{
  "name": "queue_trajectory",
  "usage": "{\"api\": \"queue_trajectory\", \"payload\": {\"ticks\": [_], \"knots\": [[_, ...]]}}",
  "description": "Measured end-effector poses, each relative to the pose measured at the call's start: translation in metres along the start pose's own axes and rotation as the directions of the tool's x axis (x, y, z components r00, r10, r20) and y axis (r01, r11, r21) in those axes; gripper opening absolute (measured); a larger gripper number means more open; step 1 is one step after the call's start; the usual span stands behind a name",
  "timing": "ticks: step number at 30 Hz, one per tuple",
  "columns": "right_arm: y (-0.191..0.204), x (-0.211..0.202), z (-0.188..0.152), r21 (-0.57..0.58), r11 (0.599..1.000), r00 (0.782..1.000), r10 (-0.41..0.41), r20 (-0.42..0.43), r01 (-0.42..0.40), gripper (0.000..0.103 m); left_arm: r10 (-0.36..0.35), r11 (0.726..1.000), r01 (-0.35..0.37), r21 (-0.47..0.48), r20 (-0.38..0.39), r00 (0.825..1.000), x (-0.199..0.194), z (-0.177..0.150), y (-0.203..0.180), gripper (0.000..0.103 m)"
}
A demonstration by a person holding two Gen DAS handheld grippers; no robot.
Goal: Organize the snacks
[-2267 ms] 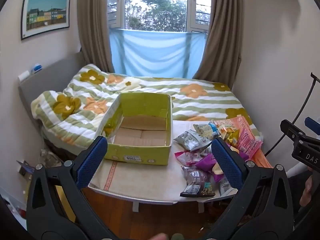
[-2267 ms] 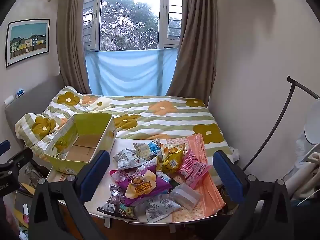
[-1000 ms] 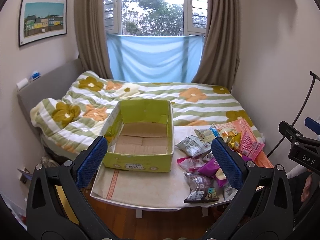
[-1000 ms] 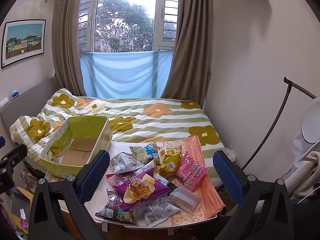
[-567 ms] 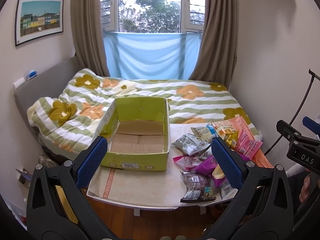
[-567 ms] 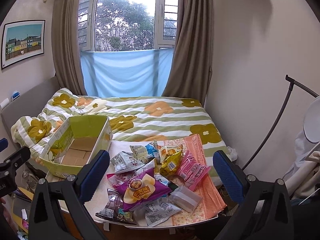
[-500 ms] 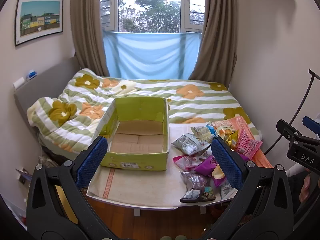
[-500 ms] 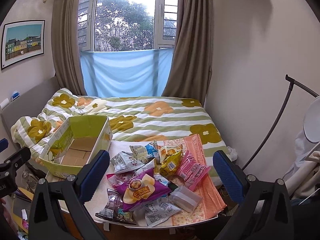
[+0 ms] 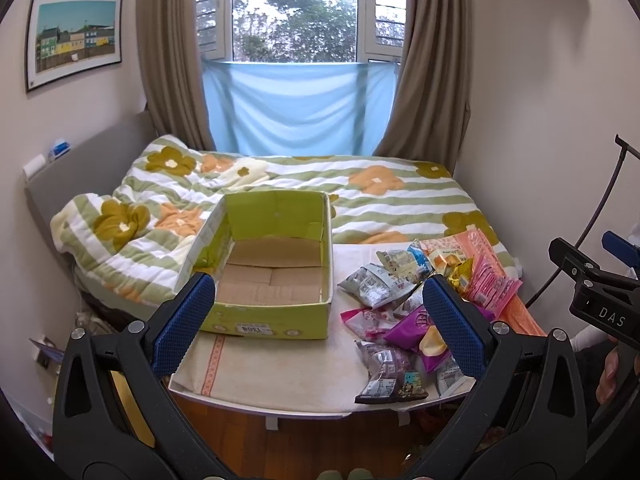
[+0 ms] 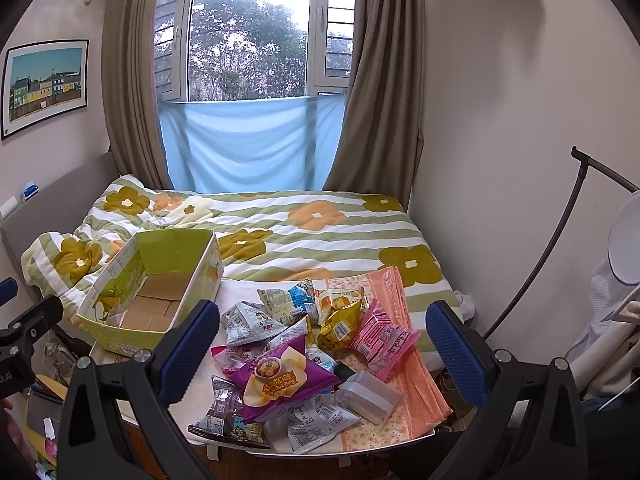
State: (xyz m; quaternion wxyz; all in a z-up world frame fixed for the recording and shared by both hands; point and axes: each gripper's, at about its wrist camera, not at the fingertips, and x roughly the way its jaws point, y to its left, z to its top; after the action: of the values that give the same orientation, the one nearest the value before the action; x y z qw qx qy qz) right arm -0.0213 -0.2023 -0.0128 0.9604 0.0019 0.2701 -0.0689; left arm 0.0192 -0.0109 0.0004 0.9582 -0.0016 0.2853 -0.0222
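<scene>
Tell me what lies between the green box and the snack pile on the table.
Nothing: a bare strip of table separates the green box from the snack pile, clearest in the left wrist view.

A bed (image 9: 280,200) with a striped flower blanket fills the far part of the room. Behind it a window (image 10: 248,40) gives grey daylight, with brown curtains (image 10: 132,80) beside. A picture (image 9: 74,40) hangs on the left wall

The green box (image 9: 276,264) stands open-topped and unblocked, with bare tablecloth (image 9: 280,364) free beside the snack pile (image 10: 304,356).
</scene>
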Motion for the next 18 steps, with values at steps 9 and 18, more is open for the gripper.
{"api": "queue_trajectory", "payload": {"ticks": [9,18], "knots": [[-0.0007,0.0000,0.0001,0.000,1.000,1.000,0.000,0.000,0.000,0.103,-0.002,1.000,0.002,-0.002,-0.003,1.000,-0.0009,-0.0018,-0.0028,0.103],[-0.0006,0.0001,0.0003,0.000,1.000,1.000,0.000,-0.001,0.000,0.103,-0.007,1.000,0.007,-0.002,-0.007,1.000,-0.0026,-0.0035,-0.0019,0.103]]}}
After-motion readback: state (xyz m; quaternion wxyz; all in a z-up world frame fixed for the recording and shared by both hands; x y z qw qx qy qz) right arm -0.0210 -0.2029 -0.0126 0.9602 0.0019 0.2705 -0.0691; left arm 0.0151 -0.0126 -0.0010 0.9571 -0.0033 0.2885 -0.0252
